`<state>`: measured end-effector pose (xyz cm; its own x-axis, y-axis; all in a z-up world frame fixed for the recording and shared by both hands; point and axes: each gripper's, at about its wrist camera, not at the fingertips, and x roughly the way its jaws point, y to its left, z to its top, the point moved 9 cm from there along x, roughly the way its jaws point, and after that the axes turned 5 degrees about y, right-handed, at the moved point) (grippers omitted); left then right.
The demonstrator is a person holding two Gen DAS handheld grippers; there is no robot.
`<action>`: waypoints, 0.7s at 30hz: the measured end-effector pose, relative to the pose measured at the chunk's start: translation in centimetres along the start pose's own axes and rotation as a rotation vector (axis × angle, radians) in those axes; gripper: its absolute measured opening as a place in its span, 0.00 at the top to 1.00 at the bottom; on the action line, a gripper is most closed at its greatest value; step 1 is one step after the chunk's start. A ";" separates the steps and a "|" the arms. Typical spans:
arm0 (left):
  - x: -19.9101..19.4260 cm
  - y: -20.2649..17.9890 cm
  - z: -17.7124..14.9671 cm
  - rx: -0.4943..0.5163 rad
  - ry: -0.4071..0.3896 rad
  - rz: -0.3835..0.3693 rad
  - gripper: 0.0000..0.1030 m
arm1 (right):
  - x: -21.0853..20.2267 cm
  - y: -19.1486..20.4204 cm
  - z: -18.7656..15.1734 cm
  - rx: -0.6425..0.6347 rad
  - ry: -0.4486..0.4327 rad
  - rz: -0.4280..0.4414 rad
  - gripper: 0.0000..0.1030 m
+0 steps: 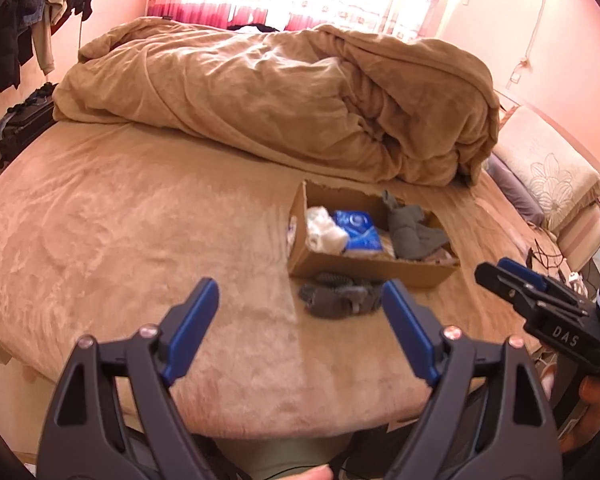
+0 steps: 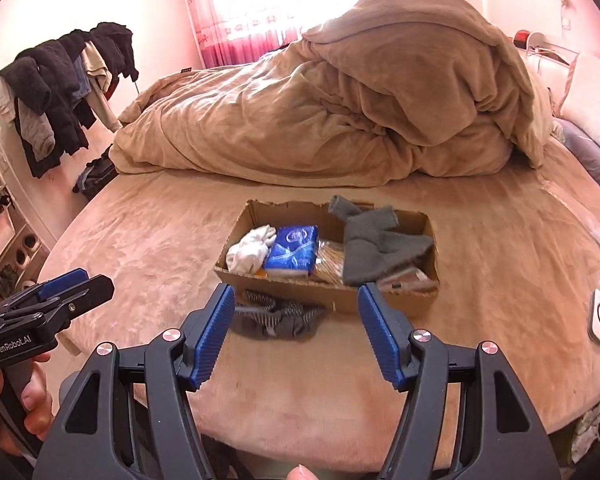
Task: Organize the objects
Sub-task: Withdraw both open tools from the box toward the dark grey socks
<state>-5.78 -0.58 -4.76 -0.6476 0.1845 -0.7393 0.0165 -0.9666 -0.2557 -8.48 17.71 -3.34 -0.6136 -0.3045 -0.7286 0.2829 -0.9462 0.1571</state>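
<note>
A cardboard box sits on the tan bed. In it lie a white sock, a blue tissue pack and a grey sock draped over its rim. A grey patterned sock lies on the bed right in front of the box. My left gripper is open and empty, short of that sock. My right gripper is open and empty, also short of it. Each gripper shows at the edge of the other's view.
A bunched tan duvet fills the far half of the bed. Pillows lie at the right. Clothes hang on a rack at the left, with a dark suitcase below.
</note>
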 end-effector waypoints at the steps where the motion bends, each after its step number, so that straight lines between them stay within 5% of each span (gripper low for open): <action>1: 0.1 0.0 -0.5 0.001 0.003 0.000 0.18 | -0.2 -0.1 -0.6 0.000 -0.002 -0.003 0.35; 11: 3.7 0.6 -5.7 0.030 0.084 -0.006 0.17 | 1.4 -0.5 -5.7 0.010 0.030 -0.023 0.35; 21: 7.9 3.1 -6.8 0.005 0.128 0.003 0.17 | 7.0 0.4 -7.4 -0.007 0.112 -0.008 0.35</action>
<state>-5.67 -0.91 -15.63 -0.5453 0.2025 -0.8134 0.0140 -0.9680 -0.2504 -7.21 16.04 -13.26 -0.5301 -0.2824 -0.7995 0.2837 -0.9476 0.1466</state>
